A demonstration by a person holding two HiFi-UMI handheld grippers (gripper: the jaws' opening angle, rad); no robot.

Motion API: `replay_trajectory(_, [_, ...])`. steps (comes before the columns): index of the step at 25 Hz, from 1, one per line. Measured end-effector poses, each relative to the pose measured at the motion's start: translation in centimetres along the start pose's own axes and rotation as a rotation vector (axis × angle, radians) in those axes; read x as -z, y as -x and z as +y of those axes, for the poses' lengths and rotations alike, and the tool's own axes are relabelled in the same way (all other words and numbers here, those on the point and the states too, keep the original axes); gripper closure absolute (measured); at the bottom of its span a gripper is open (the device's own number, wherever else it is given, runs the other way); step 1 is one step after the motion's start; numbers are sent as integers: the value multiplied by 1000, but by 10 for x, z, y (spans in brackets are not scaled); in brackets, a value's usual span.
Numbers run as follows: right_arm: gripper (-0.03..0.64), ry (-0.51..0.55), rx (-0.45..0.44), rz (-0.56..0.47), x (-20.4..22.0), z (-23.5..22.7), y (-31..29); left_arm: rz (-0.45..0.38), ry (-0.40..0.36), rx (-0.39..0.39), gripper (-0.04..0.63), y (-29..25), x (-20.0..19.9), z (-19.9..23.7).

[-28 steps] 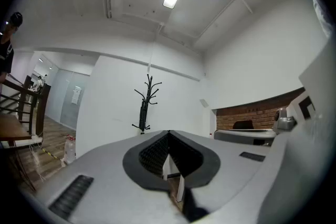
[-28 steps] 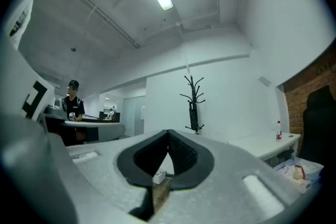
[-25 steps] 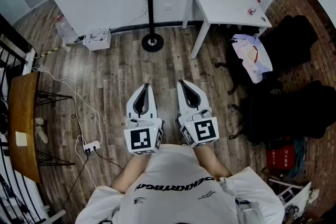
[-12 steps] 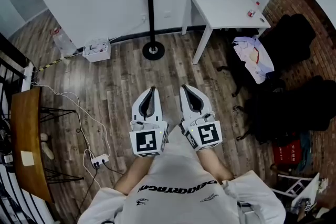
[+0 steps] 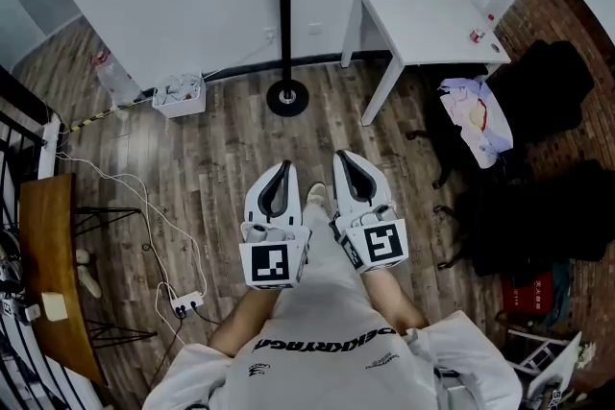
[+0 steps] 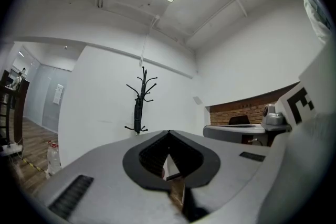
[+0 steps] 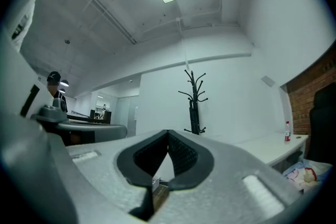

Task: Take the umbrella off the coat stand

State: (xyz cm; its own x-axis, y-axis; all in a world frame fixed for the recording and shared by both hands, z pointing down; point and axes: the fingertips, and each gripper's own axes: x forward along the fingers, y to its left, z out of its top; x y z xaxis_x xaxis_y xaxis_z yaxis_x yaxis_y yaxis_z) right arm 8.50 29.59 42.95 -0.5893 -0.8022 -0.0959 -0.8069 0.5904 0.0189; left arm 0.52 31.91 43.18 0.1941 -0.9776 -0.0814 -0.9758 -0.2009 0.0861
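A black coat stand (image 5: pixel 283 14) rises from a round base (image 5: pixel 287 98) by the white wall, well ahead of both grippers. A dark folded umbrella (image 6: pixel 137 113) hangs along its pole under the hooks; the right gripper view also shows the umbrella (image 7: pixel 194 113). My left gripper (image 5: pixel 284 164) and right gripper (image 5: pixel 338 155) are held side by side in front of the person's body, pointing level at the stand. Both are shut with nothing between the jaws, and both are far from the umbrella.
A white table (image 5: pixel 423 14) stands right of the stand. A white basket (image 5: pixel 179 94) sits against the wall on the left. Cables and a power strip (image 5: pixel 186 301) lie on the wooden floor by a brown side table (image 5: pixel 48 264). Black chairs with clothes (image 5: pixel 538 206) fill the right.
The person has walked toward the coat stand; its base sits lower and nearer in the head view. Both grippers moved forward together and stayed shut.
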Motion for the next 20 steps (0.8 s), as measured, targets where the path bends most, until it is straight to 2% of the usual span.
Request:
replay_trajectory(5, [618,-10,-11,-18,10,-40,-74,-45,67,-27,598,-76,10,34])
replay_trajectory(10, [618,-12,-14,-26,26,-90,-152,-33,61,-33,598,-166,24,58])
replay_trajectory(20, [618,-25,-79,-20,6,-178,-314,-36,65,-90,598,-342,-18,104])
